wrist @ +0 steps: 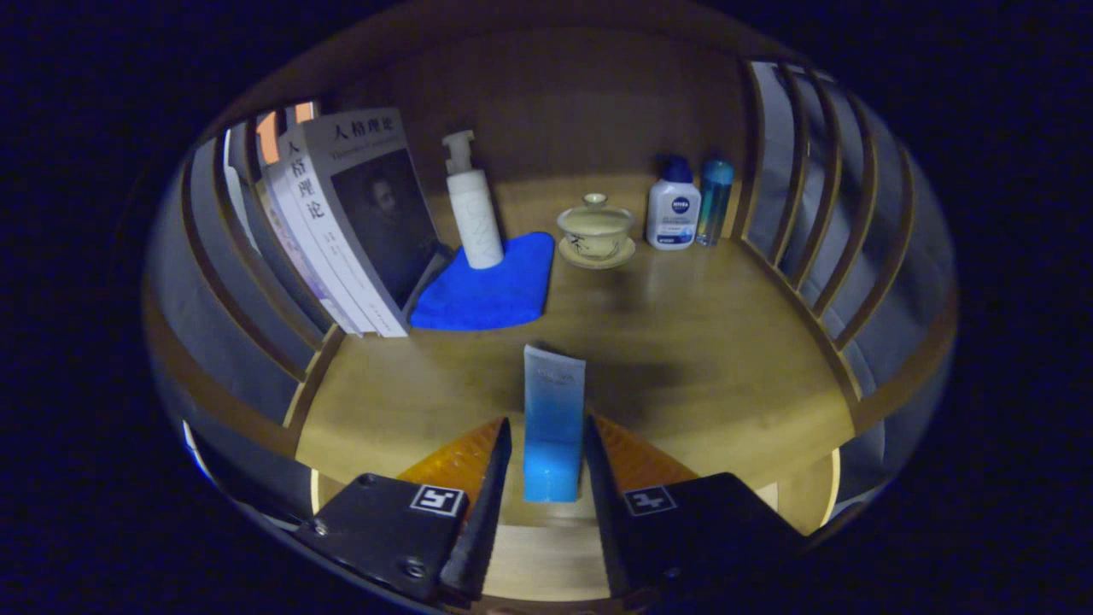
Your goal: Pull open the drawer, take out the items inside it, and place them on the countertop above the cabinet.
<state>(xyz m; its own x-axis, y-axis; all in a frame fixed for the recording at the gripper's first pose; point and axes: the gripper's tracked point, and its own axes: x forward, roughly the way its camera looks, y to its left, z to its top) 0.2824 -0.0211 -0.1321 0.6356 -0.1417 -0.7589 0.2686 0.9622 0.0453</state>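
A blue and white cosmetic tube [553, 418] stands upright between my fingers, cap end down, over the front of the wooden countertop [683, 342]. My gripper [546, 457] is shut on the tube, both pads pressing its lower blue part. Whether the tube's base touches the wood is hidden by the fingers. The countertop stretches ahead of the tube to a wooden back wall.
Leaning books [350, 222] stand at the back left beside a white pump bottle [472, 205] on a folded blue cloth [491, 286]. A lidded tea bowl on a saucer [595, 232], a white lotion bottle [673, 209] and a teal bottle [714, 201] line the back. Slatted wooden rails [820, 205] fence both sides.
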